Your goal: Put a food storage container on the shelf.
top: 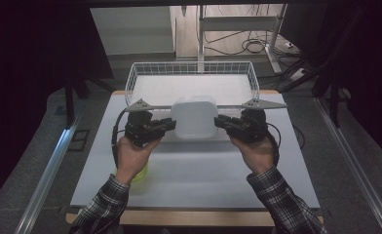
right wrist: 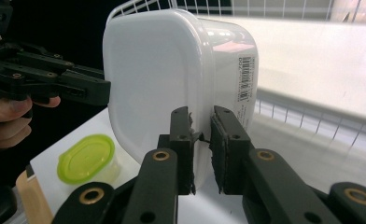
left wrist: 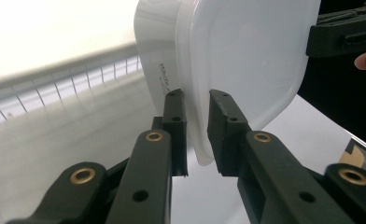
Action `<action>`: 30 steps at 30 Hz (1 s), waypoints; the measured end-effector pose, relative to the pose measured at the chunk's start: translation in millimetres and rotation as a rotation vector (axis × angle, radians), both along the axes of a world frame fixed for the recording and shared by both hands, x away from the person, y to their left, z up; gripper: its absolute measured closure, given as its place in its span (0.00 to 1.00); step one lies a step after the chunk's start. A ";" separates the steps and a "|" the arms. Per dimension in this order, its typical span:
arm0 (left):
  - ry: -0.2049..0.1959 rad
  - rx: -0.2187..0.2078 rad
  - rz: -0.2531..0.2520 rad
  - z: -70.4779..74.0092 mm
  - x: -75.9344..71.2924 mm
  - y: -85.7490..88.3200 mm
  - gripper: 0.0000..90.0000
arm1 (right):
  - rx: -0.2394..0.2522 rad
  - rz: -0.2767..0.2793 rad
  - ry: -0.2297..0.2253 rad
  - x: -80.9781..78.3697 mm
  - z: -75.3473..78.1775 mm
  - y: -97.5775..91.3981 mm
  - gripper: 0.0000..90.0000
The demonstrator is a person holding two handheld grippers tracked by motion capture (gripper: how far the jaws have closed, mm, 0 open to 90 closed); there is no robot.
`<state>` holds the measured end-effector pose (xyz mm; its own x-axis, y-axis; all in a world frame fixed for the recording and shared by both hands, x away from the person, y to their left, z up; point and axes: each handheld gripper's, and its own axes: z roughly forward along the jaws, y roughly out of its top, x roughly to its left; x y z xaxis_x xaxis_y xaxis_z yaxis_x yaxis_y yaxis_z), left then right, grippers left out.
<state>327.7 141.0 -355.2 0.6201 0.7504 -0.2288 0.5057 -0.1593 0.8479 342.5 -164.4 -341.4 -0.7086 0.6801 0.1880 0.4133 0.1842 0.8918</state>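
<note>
- Container (top: 195, 117) first: it's a white plastic tub with a lid, held up off the white tabletop (top: 199, 180), just in front of the wire basket (top: 191, 68) at the far edge.
- Left tool (top: 171, 125) has it from one side and right tool (top: 218, 121) from the other, so the tub hangs between them, roughly centred in the high view.
- From the high view you really can't see how the jaws sit, they just disappear into the tub's sides. Each tool is in one of the person's hands, plaid sleeves coming in from the bottom.
- The left gripper view clears that up: left tool (left wrist: 197, 135) is nearly closed, its two pads pinching the thin lid rim of the container (left wrist: 237, 60). Small dark print runs along the tub's side here. The other tool shows as a black block at the top right edge.
- Right gripper view, same deal: right tool (right wrist: 200, 144) is almost shut, clamped on the rim of the container (right wrist: 153, 74), and the pad faces look a bit chewed up. A barcode label sits on the tub's side.
- That view also gives you a small clear tub with a yellow-green lid (right wrist: 86, 158) sitting on the tabletop down left. In the high view it's just a greenish sliver (top: 141, 174) poking out from under the left wrist.
- The basket's wire wall runs behind the tub in both gripper views.
</note>
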 end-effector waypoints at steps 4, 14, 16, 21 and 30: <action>-0.009 0.005 0.003 11.2 6.5 1.9 0.87 | 0.010 -0.002 -0.015 5.7 10.5 2.5 0.88; -0.030 0.008 0.014 34.8 25.0 6.6 0.87 | 0.034 -0.010 -0.023 23.1 30.3 6.8 0.88; -0.032 0.009 0.018 39.4 29.7 7.5 0.87 | 0.040 -0.011 -0.020 28.9 34.4 7.9 0.88; -0.027 0.014 0.029 49.0 45.8 9.7 0.87 | 0.045 -0.015 -0.016 43.6 41.7 11.1 0.88; -0.015 0.024 0.050 55.9 69.3 9.2 0.87 | 0.062 -0.043 0.017 72.4 43.2 15.1 0.87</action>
